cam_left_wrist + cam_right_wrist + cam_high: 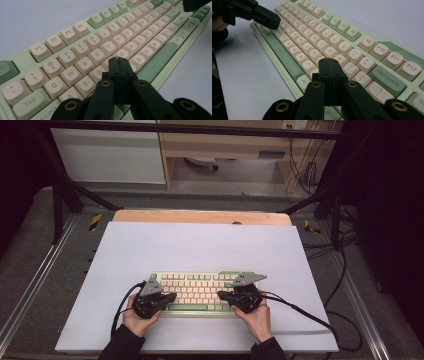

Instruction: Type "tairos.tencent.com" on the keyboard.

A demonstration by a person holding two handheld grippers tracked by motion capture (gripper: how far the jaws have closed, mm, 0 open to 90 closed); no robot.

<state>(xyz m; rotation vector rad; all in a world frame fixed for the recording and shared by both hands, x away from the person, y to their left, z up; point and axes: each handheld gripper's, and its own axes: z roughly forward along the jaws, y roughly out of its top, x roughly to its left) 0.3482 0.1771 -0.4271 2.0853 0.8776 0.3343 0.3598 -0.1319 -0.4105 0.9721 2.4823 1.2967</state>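
High view: a pale green keyboard (200,292) is seen lying near the front edge of a white surface (200,245), with a person's two hands brought over its two ends. The left claw (170,298) is held over the keyboard's left half and the right claw (221,295) over its right half. In the left gripper view the left claw (118,59) is shown pressed shut on nothing, its tip poised above the keys around D and F; whether a key is touched cannot be told. In the right gripper view the right claw (328,60) is likewise shut and empty, poised above the keys below P. The step in hand is judged to be typing with closed tips. A short, straight dip onto one key is called for next, so that neighbouring keys are not caught. Ample bare surface is left beyond and beside the keyboard; little is left before it.
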